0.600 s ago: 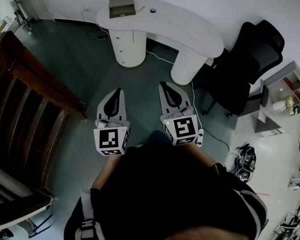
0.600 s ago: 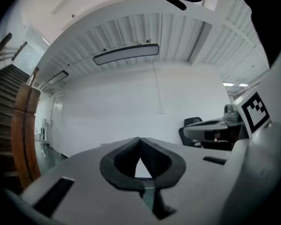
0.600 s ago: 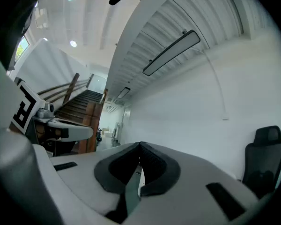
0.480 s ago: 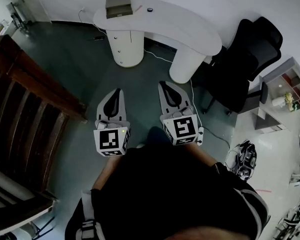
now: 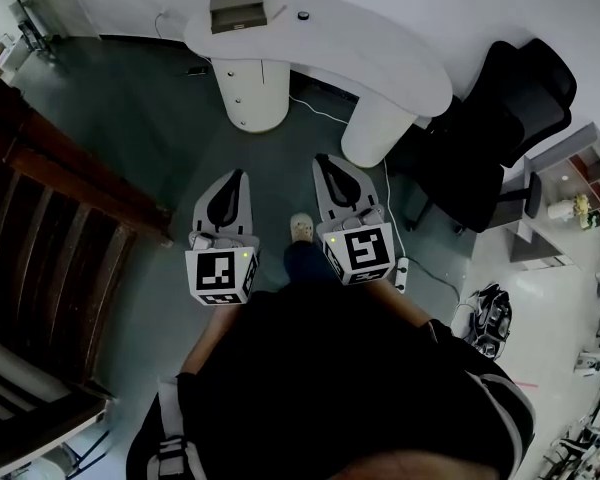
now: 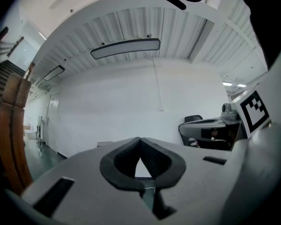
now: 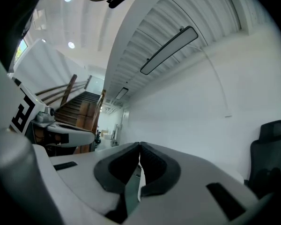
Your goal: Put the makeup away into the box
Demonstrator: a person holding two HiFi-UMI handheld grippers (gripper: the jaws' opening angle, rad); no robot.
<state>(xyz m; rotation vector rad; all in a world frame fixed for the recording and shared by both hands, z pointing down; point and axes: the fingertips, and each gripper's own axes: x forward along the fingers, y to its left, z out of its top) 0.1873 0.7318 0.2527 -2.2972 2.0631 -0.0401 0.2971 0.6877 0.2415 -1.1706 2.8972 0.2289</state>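
Left claw (image 5: 238, 176) and right claw (image 5: 319, 158) are held level, jaws together and empty, well short of the table (image 5: 380, 58), where the box (image 5: 238, 10) stands near small items (image 5: 302, 15), presumably makeup. Approach is judged in hand; next, the table must be reached and a claw opened.

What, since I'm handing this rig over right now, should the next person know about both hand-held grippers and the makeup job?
Left hand-held gripper: shut, empty, level.
Right hand-held gripper: the same.
Box sits at the white desk's left end, ahead, away from both; a small dark round item and a thin stick lie beside it, too small to identify.
Done: nothing visible.
Left: reach the desk and put the items, likely the makeup, into the box.
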